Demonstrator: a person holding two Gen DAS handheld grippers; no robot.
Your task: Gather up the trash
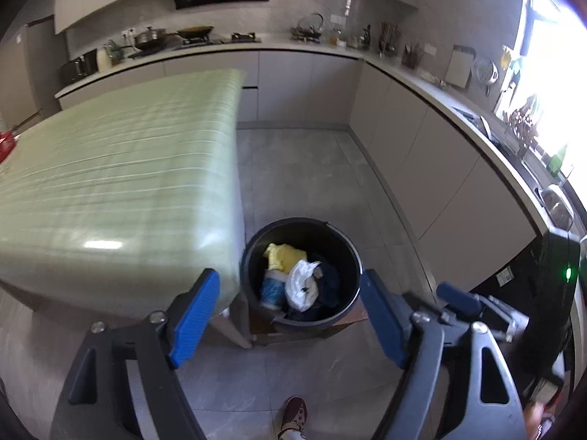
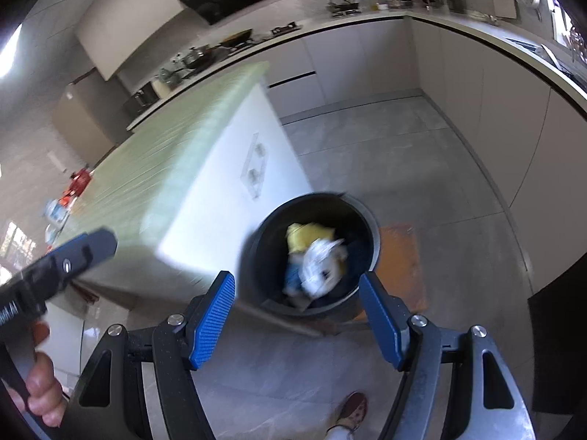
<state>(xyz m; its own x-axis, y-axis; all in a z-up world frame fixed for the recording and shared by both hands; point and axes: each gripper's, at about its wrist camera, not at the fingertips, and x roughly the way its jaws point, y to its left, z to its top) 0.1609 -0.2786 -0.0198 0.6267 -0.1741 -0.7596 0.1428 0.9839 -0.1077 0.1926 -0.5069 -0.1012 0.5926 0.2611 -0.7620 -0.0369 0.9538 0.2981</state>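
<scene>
A black trash bucket (image 1: 345,253) stands on the floor beside the table corner. It holds yellow trash (image 1: 284,256), a white crumpled bag (image 1: 302,286) and blue pieces. My left gripper (image 1: 290,315) is open and empty, high above the bucket. My right gripper (image 2: 297,319) is open and empty, also above the bucket (image 2: 367,227), which looks blurred there. The right gripper shows in the left wrist view (image 1: 462,300) at the right. The left gripper shows in the right wrist view (image 2: 73,253) at the left.
A table with a green striped cloth (image 1: 121,183) fills the left. Red and blue items (image 2: 73,187) lie at its far end. Grey kitchen counters (image 1: 403,69) run along the back and right. A brown mat (image 2: 400,256) lies under the bucket. My shoe (image 1: 295,412) is below.
</scene>
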